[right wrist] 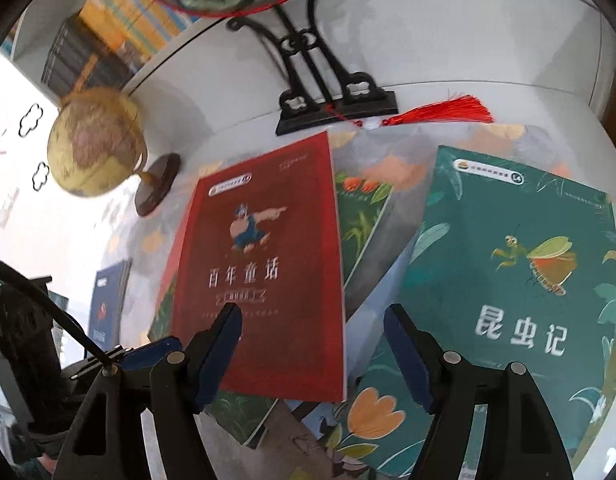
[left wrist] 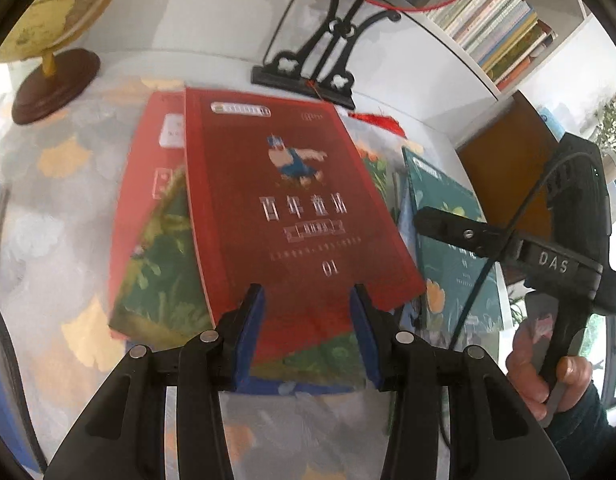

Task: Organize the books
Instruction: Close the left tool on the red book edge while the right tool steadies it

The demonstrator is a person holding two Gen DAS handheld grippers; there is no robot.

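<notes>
- The red book [right wrist: 263,264] has a matt paper cover with silvery, slightly shiny lettering
- The green insect book [right wrist: 508,280] has a smooth paper cover with a faint sheen
- The left gripper [left wrist: 308,320] is matt black plastic with blue rubbery-looking pads and small round bare-metal pins; the right gripper [right wrist: 312,344] looks the same
- The globe [right wrist: 95,144] has a glossy yellowish surface on a polished dark wooden base [left wrist: 55,84]
- The fan stand [right wrist: 336,104] is black and smooth, material unclear
- The tassel [right wrist: 448,114] is red thread
- The tablecloth [left wrist: 59,216] looks like glossy, smooth printed plastic
</notes>
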